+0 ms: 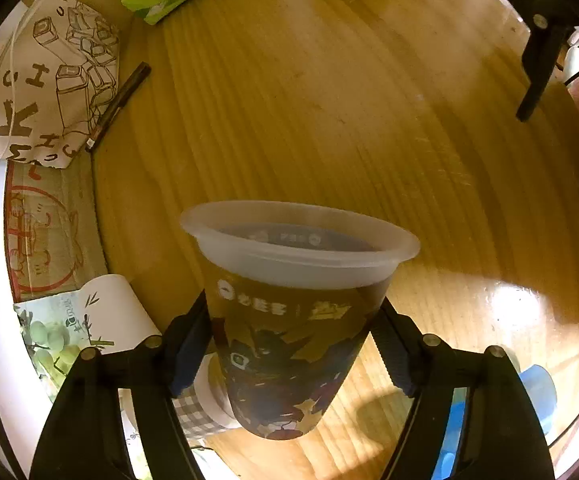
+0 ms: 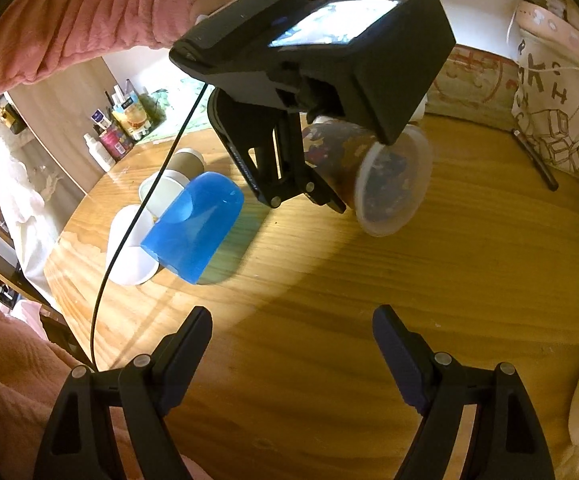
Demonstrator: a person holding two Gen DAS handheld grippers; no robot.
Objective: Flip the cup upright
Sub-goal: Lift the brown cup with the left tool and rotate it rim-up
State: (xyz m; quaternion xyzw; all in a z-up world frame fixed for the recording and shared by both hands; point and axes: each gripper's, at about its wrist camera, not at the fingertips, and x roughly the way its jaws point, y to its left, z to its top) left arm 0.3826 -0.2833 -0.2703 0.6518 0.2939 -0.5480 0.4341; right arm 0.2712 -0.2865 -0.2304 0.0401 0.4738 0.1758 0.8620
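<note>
Item: printed plastic cup (image 1: 289, 320), clamped at its lower body by my left gripper (image 1: 289, 356). From the right wrist view it hangs lifted off the table (image 2: 329, 300), lying sideways, mouth toward the table's middle.

Step, as I judge it: mid-flip. Next I need to finish the turn, base down, and lower it onto bare wood before letting go.

Right gripper (image 2: 291, 356): jaws spread, empty, near the table's near edge.

Writing: small white characters and a round logo on the cup, too blurred to read. Cloth bag (image 1: 41, 80) at the table's left edge shows scattered letters, no legible word.
</note>
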